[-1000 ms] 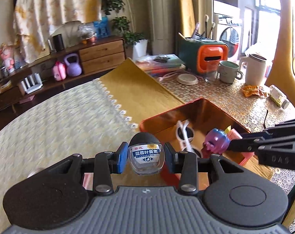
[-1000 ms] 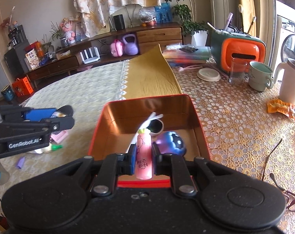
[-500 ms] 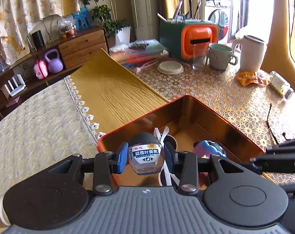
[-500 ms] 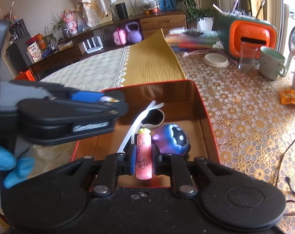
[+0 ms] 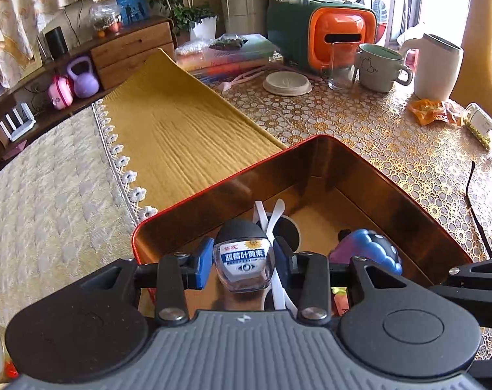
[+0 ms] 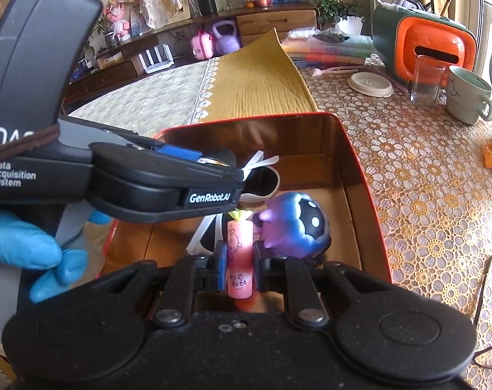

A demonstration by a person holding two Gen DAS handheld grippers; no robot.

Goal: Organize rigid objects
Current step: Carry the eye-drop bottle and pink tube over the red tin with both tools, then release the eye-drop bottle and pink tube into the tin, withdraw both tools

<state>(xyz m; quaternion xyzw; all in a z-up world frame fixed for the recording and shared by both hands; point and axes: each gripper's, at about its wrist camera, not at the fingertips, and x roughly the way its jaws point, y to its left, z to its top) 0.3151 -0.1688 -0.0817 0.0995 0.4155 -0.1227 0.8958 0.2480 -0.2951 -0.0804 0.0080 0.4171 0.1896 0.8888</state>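
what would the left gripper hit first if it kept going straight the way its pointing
Probably the white sunglasses lying in the red tin box. The left gripper, shut on a small clear bottle, points into the box over its near rim, and the sunglasses lie just beyond the bottle. Depth is hard to judge.

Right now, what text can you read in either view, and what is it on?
"蓝莓叶黄素": bottle label, in the left gripper.
"GenRobot.AI": left gripper's finger.
"Data Acquisition System": left gripper's body.
Pink tube in the right gripper: handwriting, unreadable.
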